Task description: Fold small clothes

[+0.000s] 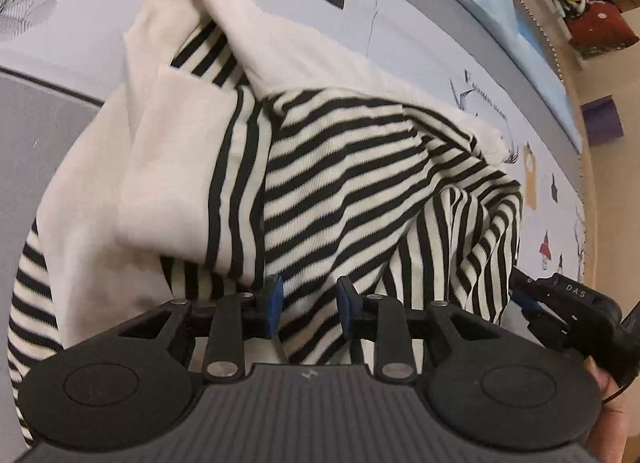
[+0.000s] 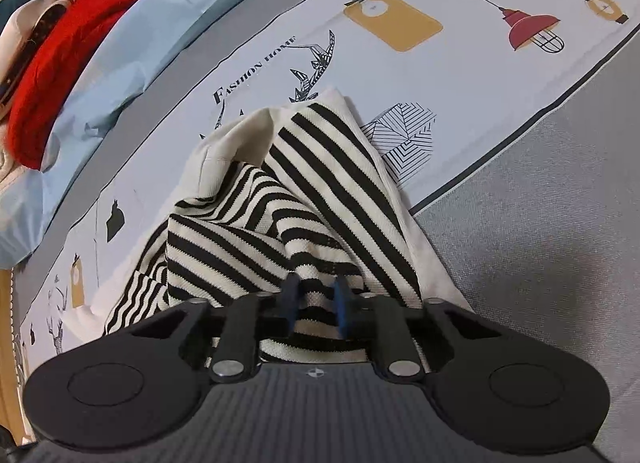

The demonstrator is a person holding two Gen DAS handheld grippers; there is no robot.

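Printed bedsheet (image 2: 460, 75) carries a rumpled striped garment (image 1: 360, 167), bunched at centre. Left gripper (image 1: 308, 305): fingers parted, cloth lying between them, no pinch. Right gripper (image 2: 316, 305): fingers closed on a striped fold. Red cloth (image 2: 60, 63) lies at 10 o'clock in the right wrist view.

The right gripper (image 2: 316, 305) pinches a fold of the striped garment (image 2: 304, 199) between its blue pads (image 2: 341, 303). The garment lies bunched on a printed sheet (image 2: 460, 75), near a red cloth (image 2: 68, 59) at the upper left.
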